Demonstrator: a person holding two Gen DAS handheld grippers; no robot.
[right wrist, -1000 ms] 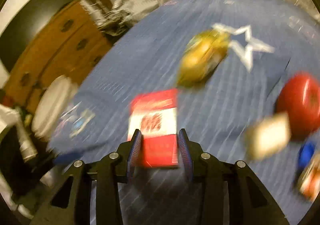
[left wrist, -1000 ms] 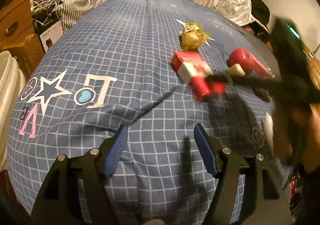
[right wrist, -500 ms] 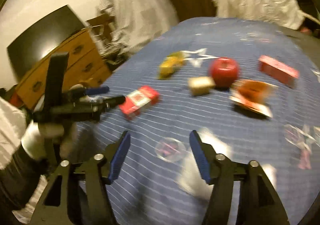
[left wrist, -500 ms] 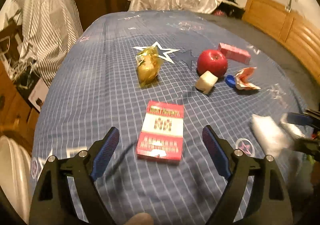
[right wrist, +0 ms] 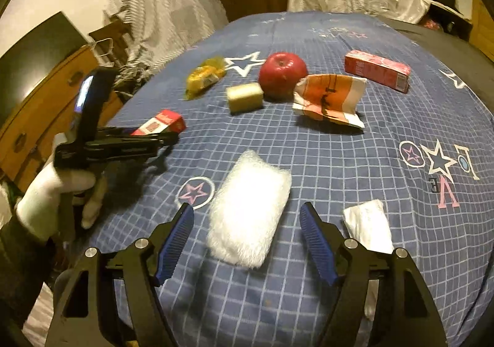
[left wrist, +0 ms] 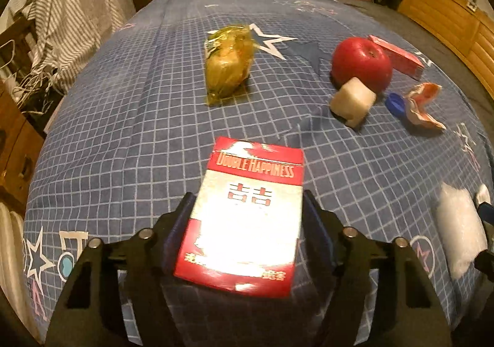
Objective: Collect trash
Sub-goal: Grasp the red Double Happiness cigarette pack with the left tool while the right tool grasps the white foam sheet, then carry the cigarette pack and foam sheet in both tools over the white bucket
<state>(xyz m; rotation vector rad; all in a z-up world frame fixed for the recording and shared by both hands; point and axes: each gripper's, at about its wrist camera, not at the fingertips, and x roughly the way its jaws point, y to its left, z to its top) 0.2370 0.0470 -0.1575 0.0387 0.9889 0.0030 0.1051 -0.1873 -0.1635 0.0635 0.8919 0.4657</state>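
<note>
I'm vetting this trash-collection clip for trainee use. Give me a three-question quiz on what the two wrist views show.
1. True or false: the red apple lies between the right gripper's jaws.
2. Which box lies between the left gripper's closing jaws: A) red-and-white cigarette pack, B) pink carton, C) pale block?
3. Fill in: the crumpled orange wrapper lies on the blue checked ____.

Key: 1 false, white bubble wrap does; 2 A; 3 bedspread.
</note>
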